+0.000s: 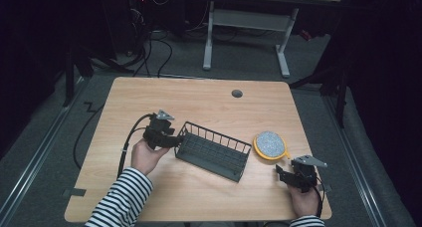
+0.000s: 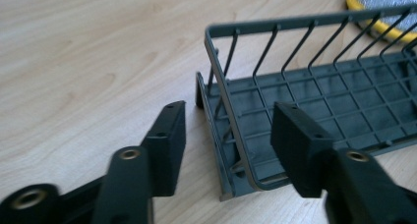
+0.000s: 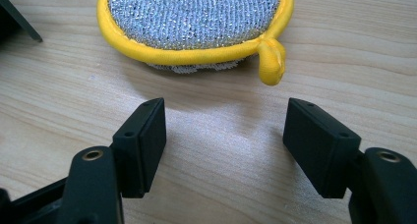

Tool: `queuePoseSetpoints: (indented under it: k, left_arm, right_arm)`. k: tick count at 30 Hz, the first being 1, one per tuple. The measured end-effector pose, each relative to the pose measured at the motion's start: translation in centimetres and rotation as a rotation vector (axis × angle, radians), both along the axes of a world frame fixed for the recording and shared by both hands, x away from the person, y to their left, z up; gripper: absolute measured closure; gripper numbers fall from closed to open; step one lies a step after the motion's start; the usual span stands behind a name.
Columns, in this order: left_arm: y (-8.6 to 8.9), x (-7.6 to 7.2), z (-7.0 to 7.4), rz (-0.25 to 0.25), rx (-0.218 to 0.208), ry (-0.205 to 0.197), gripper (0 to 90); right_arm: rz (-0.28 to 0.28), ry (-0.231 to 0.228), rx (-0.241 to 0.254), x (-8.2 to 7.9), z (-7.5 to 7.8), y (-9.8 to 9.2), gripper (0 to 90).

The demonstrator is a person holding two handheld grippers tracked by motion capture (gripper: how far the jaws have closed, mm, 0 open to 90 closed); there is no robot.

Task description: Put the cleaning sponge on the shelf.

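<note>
A dark grey wire rack (image 1: 214, 151) lies at an angle in the middle of the wooden table (image 1: 199, 97). My left gripper (image 1: 175, 137) is at the rack's left end. In the left gripper view the rack's (image 2: 314, 101) end wall stands between the open jaws of that gripper (image 2: 228, 113), and neither pad touches it. A round scrubbing pad (image 1: 269, 145) with a silver face and a yellow rim lies just right of the rack. My right gripper (image 1: 279, 172) rests near the front right corner, open. Its jaws (image 3: 226, 111) point at the pad (image 3: 196, 22), a short way off, with nothing between them.
A grey cable grommet (image 1: 237, 93) sits in the tabletop near the far edge. A black cable (image 1: 127, 142) trails from the left gripper over the table's left side. Beyond the table stand a white desk frame (image 1: 246, 38) and loose cables on the floor.
</note>
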State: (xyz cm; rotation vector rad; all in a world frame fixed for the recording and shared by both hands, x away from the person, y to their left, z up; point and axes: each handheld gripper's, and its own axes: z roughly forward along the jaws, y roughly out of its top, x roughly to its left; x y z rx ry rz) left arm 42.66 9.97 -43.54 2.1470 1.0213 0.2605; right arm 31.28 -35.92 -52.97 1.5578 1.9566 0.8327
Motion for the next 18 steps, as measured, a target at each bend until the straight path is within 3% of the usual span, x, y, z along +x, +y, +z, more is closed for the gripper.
queuePoseSetpoints:
  k: [6, 18]
  left_arm:
    - [1.5, -0.4, 1.3, 0.052, -0.074, -0.037, 38.2]
    - [4.5, -1.0, 1.6, 0.116, -0.105, -0.056, 37.0]
  right_arm:
    - [0.000, 0.000, 0.000, 0.0, 0.0, 0.0, 33.0]
    - [0.000, 0.002, -0.002, 0.0, 0.0, 0.0, 33.0]
